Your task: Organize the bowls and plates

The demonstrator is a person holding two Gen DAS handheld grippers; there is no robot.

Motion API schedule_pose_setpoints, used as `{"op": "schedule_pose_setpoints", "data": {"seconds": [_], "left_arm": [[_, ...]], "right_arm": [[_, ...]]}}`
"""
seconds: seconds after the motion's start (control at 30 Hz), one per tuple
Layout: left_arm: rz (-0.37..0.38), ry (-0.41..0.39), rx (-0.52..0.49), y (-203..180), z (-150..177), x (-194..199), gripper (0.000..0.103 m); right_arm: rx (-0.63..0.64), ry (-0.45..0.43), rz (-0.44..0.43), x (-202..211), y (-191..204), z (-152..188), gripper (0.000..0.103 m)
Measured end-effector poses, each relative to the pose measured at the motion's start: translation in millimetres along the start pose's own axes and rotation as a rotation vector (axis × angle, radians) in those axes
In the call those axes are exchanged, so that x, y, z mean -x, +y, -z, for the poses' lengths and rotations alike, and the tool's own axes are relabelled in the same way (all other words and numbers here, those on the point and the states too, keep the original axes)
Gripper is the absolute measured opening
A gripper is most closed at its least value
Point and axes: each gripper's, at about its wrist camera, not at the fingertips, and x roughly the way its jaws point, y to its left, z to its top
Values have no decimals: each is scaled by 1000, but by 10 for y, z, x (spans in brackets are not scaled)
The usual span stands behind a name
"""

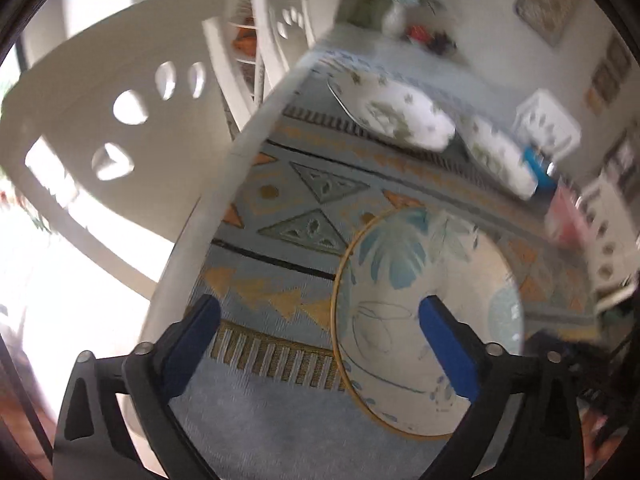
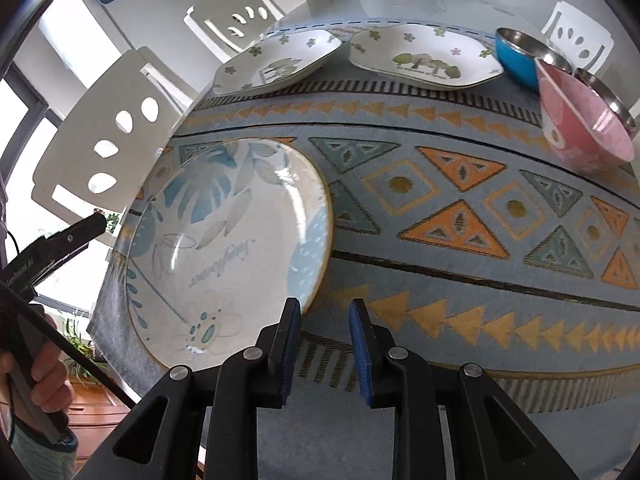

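Left claw is spread wide and empty above the round cream plate with blue leaf print; right claw is drawn narrow, nothing gripped, just beside that plate's near rim. The plate lies flat on the patterned blue bench cloth, close to the bench's left edge. Any regrasp is best taken at the rim, away from that drop. Open cloth is noted toward two white floral plates and pink bowl.
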Motion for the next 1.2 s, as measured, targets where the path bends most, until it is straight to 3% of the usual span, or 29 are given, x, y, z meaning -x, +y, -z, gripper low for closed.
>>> {"op": "schedule_pose_setpoints", "data": {"seconds": [0.07,0.23,0.33,0.47,0.73,0.87,1.07,1.2], "left_arm": [[-56,19,-23,-68,-83,-81,100],[49,73,-30,-259,-500,-246,101],[88,161,-14,-375,-769,-533,101],[117,212,47,-357,-1015,-930,101],[97,248,39,-382,-1073,-1299,102],[60,232,1,-451,-1007,-1292,102],[-113,295,-93,-684,-973,-1427,103],[-113,312,-91,-698,-963,-1423,103]], "right_arm": [[-29,-6,11,36,-110,-31,24],[-130,7,7,49,-375,-94,25],[-170,4,9,54,-469,-152,25],[-170,-6,27,74,-525,-258,25],[-185,20,32,-64,-574,-453,25],[-166,6,22,-89,-477,-612,25],[-149,2,8,-151,-378,-777,25],[-149,11,6,-193,-362,-809,25]]}}
